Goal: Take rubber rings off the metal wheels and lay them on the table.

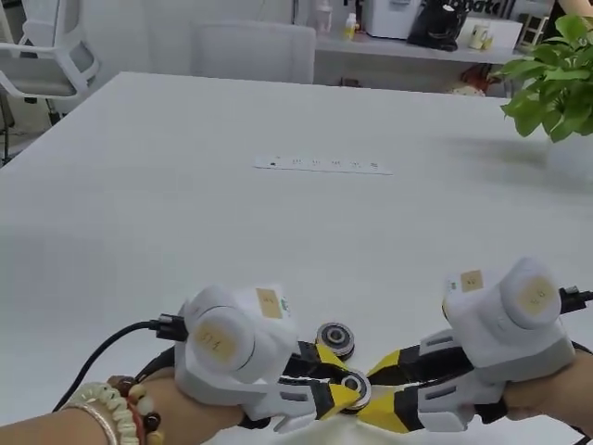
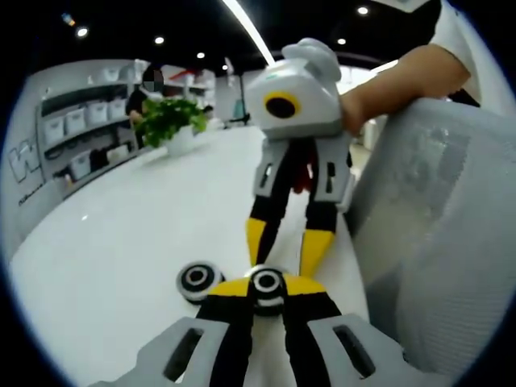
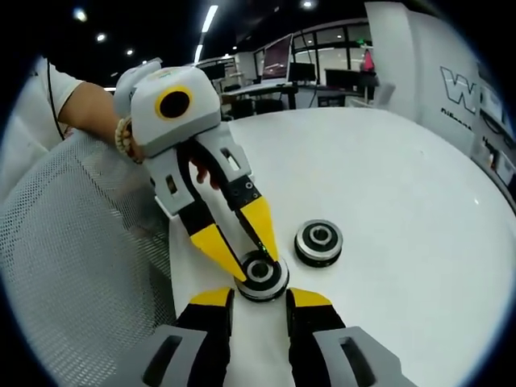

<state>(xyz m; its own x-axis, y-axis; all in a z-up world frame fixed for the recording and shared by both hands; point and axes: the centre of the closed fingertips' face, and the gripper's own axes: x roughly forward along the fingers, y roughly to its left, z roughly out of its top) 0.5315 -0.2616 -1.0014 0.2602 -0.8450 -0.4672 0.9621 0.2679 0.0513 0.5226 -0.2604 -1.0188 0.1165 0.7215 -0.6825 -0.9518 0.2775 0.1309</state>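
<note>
Left gripper [image 1: 335, 378] and right gripper [image 1: 375, 385] meet tip to tip in the head view. Both pairs of yellow tips converge on one metal wheel [image 1: 352, 387] lying on the white table [image 1: 278, 241]. A second wheel [image 1: 335, 338] lies flat just beyond my left gripper's tips, apart from them.

From the left gripper view, my jaws stand narrow, with the metal wheel between the yellow tips and both tips touching its sides. My right gripper points back at me from just past it, tips at its far edge. The second wheel sits just left of my left jaw, untouched.

From the right gripper view, my jaws are about a wheel's width apart and the metal wheel sits just ahead of the tips; I cannot tell whether they press it. My left gripper's tips reach it from the far side. Its dark rubber ring [image 3: 280, 282] is on the rim. The second wheel lies ahead and right of my jaws.
</note>
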